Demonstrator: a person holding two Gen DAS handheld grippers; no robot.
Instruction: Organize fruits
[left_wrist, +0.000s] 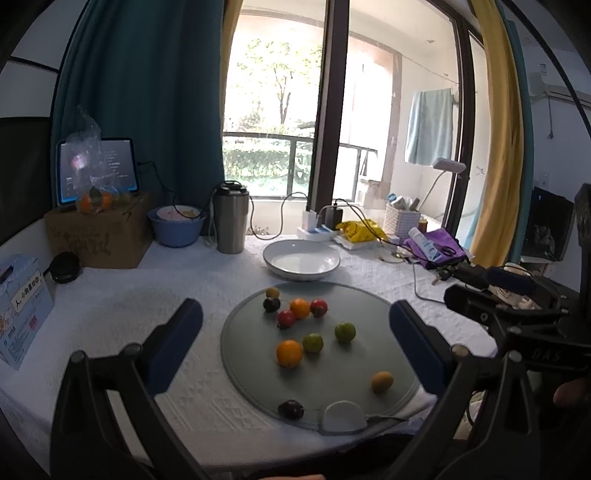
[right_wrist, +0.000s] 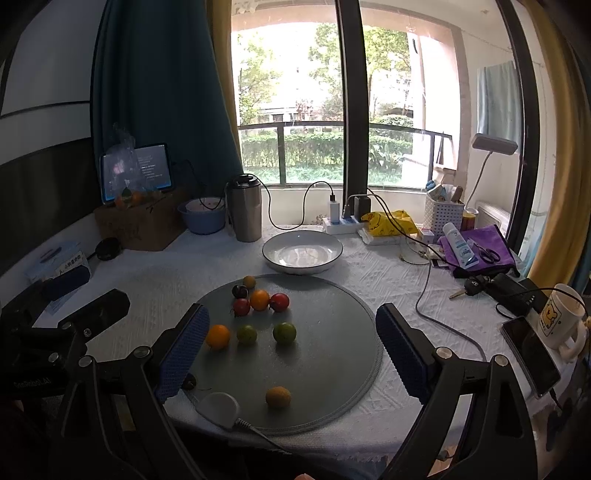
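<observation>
Left gripper (left_wrist: 295, 332) and right gripper (right_wrist: 291, 339) hover jaws apart above 9 small fruits on the round grey glass board (right_wrist: 332, 332); the white bowl (right_wrist: 302, 254) sits beyond its far edge.

Steel tumbler (right_wrist: 243, 208) standing at far desk (right_wrist: 369, 266) edge, blue basin (right_wrist: 201, 218) sitting just left of it. Tablet (right_wrist: 138, 171) leaning on cardboard box (right_wrist: 142, 225) at far left. Power strip (right_wrist: 345, 223) lying far centre, yellow bag (right_wrist: 391, 221) beside it. Purple cloth (right_wrist: 480, 251) and mug (right_wrist: 559, 319) sitting at right.
</observation>
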